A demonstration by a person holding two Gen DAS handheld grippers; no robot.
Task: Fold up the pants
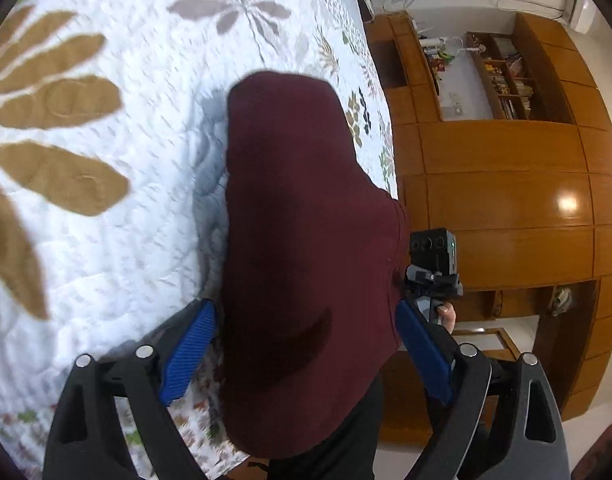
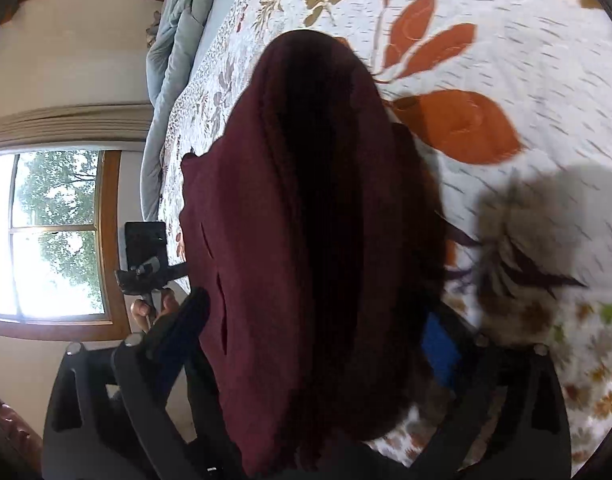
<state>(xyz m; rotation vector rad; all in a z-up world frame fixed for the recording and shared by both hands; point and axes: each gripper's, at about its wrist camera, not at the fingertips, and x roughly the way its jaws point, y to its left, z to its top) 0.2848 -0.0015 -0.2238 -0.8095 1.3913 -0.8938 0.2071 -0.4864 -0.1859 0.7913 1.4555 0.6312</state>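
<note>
We hold the maroon pants between both grippers, left gripper and right gripper each clamped on cloth, long axis running away over the bedspread.

pants hide right claw tips

Pants — solid dark maroon, no print; folds read near black in the right wrist view. Bedspread — white quilted ground, tan and grey leaf motifs; orange-rust leaves and small green ones on the right side. Left gripper: black frame, ribbed blue pads. Wardrobe: glossy honey-brown wood. Folded blanket: pale blue-grey. Window frame: brown.
</note>
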